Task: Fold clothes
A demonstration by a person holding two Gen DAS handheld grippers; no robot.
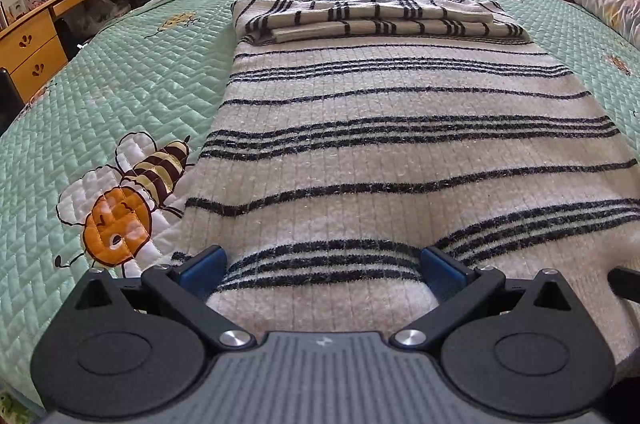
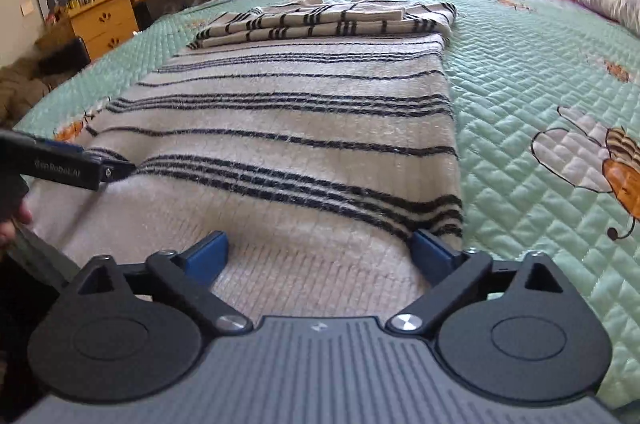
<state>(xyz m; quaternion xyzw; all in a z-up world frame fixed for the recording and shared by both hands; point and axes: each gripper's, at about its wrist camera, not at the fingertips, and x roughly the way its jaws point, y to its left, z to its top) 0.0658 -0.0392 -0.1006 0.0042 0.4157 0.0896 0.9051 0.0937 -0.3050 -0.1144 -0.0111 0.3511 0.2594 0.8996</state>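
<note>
Sweater: a cream knit sweater with dark stripes (image 1: 392, 128) lies flat on the bed (image 1: 120, 96), its long axis running straight away from both claws toward the window end.
Sleeves: both sleeves (image 1: 376, 18) lie folded across the chest at the far end, stacked in two bands; the collar shows just beyond them.
Hem: the near edge, the hem (image 1: 320, 288), lies right at the claws, bunched into a soft ridge.
Left claw: the left claw (image 1: 324, 268) is spread wide, its blue pads either side of the hem ridge near the sweater's left edge; fabric sits between them but is not pinched.
Right claw: the right claw (image 2: 320, 252) is likewise spread wide, at the hem near the sweater's right edge, one pad close to the corner, cloth between the pads, not clamped.
Key relation: the hem is the nearest part to both claws, and the folded sleeves lie well apart at the far end along the long axis; each claw is nearer its own corner.
Stage, as a judgement: sleeves are in, body is full length. Claws open at the hem fit either closing to lift it toward the collar or having just let it go.
Risk: the thick knit may slip or fold unevenly if the two corners rise unequally.
</note>
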